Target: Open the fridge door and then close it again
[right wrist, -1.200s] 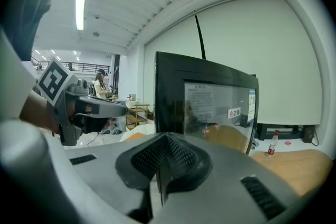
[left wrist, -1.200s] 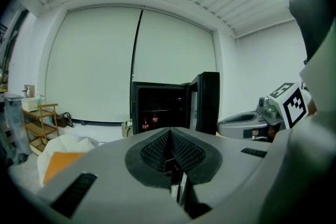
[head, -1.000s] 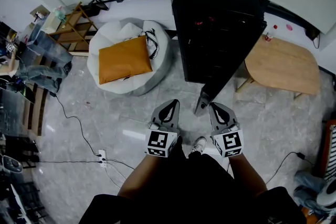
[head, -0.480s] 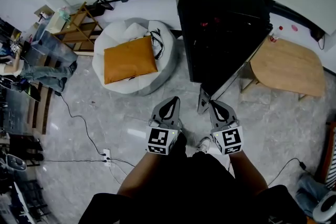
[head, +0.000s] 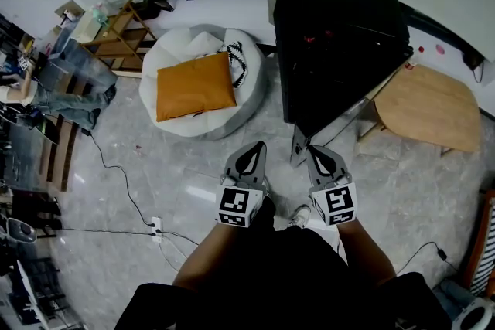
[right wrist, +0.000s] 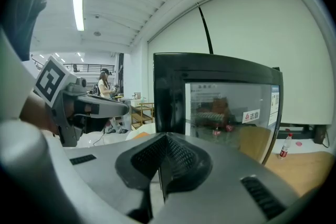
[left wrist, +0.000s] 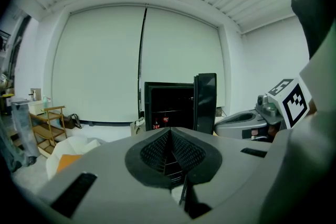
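The black fridge point(head: 340, 35) stands against the far wall with its glass door point(head: 348, 116) swung open toward me. My left gripper point(head: 249, 154) is held out in front of me, shut and empty, left of the door's lower edge. My right gripper point(head: 315, 153) is shut and empty too, just right of the door's near corner and not touching it. The left gripper view looks past the left gripper point(left wrist: 170, 131) into the fridge's dark interior point(left wrist: 168, 107), with the door point(left wrist: 206, 102) edge-on. In the right gripper view the right gripper point(right wrist: 167, 136) faces the glass door point(right wrist: 231, 113).
A white beanbag point(head: 232, 108) with an orange cushion point(head: 195, 85) lies left of the fridge. A wooden table point(head: 429, 108) stands to its right, with a bottle point(right wrist: 285, 145) on it. A wooden shelf point(head: 112, 31), a floor cable with a power strip point(head: 152, 228) and a person point(head: 62, 89) are at the left.
Both grippers have drifted a little with me while staying shut. The fridge and beanbag now sit further right in the head view. The door stands open as before.
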The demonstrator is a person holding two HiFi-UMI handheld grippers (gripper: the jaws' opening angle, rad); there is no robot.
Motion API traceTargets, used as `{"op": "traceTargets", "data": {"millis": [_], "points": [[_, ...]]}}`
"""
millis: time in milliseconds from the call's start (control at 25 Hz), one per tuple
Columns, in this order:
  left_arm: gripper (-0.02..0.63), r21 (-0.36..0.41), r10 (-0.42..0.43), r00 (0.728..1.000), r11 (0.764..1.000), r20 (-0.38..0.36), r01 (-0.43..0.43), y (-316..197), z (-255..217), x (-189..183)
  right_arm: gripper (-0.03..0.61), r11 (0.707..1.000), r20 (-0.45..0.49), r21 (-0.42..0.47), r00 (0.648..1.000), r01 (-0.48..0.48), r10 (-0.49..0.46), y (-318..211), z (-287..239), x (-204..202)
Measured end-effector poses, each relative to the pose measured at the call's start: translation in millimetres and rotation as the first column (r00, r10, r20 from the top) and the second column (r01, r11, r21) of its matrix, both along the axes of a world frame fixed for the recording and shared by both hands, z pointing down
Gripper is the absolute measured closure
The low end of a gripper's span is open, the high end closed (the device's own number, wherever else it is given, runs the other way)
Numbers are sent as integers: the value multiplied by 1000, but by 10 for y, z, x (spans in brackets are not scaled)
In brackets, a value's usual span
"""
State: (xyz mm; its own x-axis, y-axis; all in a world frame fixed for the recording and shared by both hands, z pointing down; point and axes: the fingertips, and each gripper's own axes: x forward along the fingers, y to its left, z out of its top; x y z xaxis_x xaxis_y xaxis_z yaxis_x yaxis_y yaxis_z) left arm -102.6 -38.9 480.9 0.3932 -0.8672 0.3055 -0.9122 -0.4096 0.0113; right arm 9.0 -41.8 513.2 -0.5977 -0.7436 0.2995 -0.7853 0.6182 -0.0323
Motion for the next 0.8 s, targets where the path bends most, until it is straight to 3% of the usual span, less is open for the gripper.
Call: {"op": "traceTargets", "data": {"millis": [800], "points": [[592,-9,16,1000,1000,2,-16,-301,18,-145,560,1000,16,22,1000,-6,5,-424,-119,-303]]}}
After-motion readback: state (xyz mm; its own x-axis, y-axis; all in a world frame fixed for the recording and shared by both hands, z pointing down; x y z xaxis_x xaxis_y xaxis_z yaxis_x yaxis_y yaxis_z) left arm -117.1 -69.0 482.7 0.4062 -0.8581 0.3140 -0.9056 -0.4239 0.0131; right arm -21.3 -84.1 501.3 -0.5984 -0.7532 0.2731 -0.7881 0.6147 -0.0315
